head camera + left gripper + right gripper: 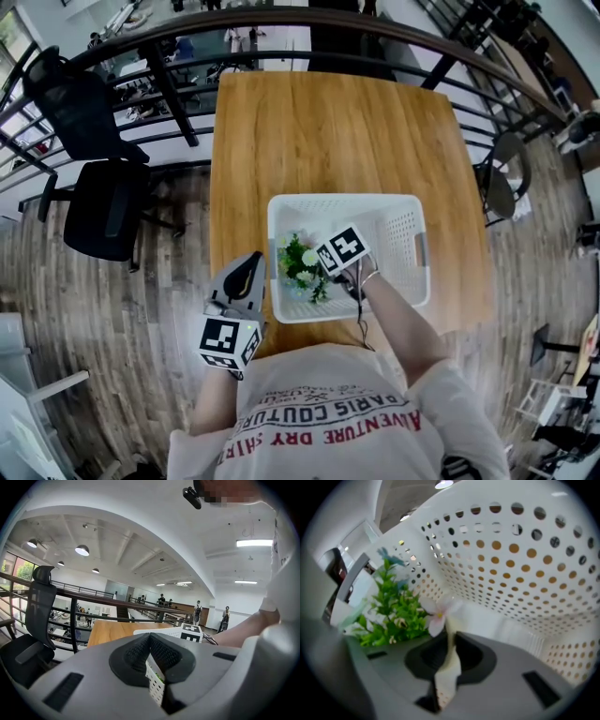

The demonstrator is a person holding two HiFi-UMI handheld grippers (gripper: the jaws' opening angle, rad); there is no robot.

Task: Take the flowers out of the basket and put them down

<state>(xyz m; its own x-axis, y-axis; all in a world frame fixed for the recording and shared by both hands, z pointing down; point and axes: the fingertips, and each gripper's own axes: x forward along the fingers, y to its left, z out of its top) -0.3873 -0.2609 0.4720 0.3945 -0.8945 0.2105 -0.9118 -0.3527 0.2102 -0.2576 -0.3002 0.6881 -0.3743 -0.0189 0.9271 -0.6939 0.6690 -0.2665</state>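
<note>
My left gripper (151,659) bites the basket's (405,208) left wall, seen only in its own view; the flowers (300,261) sit in its near-left corner; my right gripper (449,652) pinches a pale piece of the flowers, its jaws hidden from the head view.

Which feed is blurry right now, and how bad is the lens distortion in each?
Right gripper view: soft and slightly blurred, flowers and basket wall smeared, heavy fisheye curve. Left gripper view: sharp, evenly lit by ceiling lamps, edges bowed. Head view: clear, table bright, railing bent into an arc.
</note>
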